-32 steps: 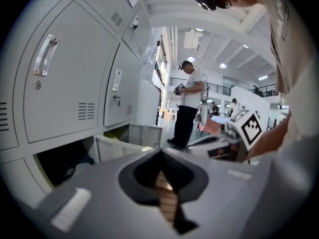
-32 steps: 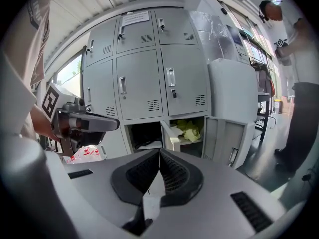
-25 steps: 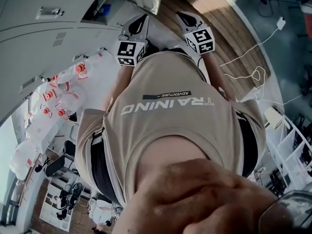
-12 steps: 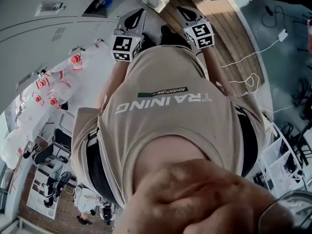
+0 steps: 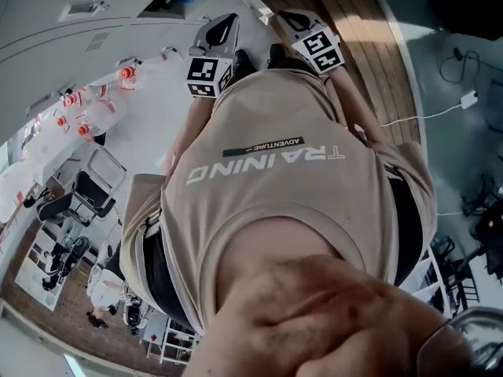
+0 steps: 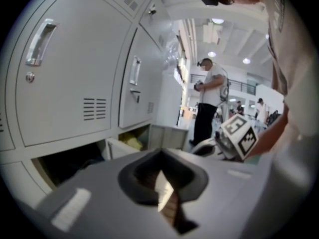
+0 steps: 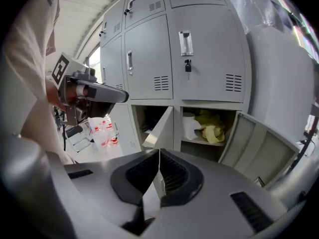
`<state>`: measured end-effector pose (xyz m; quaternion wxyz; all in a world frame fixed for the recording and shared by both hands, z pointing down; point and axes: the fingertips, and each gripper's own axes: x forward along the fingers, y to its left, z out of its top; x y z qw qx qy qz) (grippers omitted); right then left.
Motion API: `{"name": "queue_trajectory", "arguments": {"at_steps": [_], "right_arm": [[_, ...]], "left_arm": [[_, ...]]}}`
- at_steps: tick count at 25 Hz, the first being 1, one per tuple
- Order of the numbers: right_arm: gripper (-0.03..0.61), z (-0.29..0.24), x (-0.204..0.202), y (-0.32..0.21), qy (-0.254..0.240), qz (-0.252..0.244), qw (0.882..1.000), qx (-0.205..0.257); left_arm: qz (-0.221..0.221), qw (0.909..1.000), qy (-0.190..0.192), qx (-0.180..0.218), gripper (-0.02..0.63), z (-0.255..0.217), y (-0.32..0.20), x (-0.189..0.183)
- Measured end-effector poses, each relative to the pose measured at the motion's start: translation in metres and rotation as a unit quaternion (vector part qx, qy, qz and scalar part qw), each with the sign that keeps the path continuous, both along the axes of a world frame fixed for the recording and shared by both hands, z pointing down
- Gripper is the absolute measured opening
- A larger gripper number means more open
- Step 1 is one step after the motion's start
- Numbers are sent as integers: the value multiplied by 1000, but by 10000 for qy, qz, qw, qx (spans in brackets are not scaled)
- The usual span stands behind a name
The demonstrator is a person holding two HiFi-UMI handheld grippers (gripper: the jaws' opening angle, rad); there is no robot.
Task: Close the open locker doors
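Grey lockers [image 7: 199, 49] fill the right gripper view. The two bottom compartments stand open: the left door [image 7: 160, 126] swings out toward me and the right door [image 7: 259, 146] hangs wide. Yellow cloth [image 7: 212, 126] and a white roll lie in the right compartment. My right gripper [image 7: 158, 176] is shut and empty, a short way from the doors. My left gripper [image 6: 162, 183] is shut too, with the open bottom compartments [image 6: 130, 142] beyond it. In the head view both grippers, left [image 5: 222, 28] and right [image 5: 288, 19], stick out past my beige shirt [image 5: 275, 179].
Clear bottles with red caps [image 5: 94, 108] stand left of the lockers, with an office chair [image 5: 90, 191] near them. A white cable [image 5: 440, 112] trails over the floor at the right. A person [image 6: 207, 101] stands farther down the room.
The head view has swung, so the bottles slid up and left and the cable shifted. Both grippers stay out in front and shut, slightly higher in view.
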<state>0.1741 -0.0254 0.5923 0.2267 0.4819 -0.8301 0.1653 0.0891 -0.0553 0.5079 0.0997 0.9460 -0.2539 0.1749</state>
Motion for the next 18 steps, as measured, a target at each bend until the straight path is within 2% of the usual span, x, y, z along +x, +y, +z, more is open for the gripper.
{"name": "queue_trajectory", "arguments": {"at_steps": [3,8,13,18], "right_arm": [[15,6,-4,1,-39,-543,9985,-63],[15,14,-8,-2,-11,-1016,9947,-128],[15,13,-16,-1,31,-1336,9909,-185],[15,15,-36,-4,-97,-1381,9900,-257]], "left_arm": [[-313,9995,-86,-31,0,6,4,3],[-809,9965,-111,-148,0,20,3,-9],[-1264,9919,-46,-122,0,18,0,-27],[-1680,9857,49,-127,0,22,1,-62]]}}
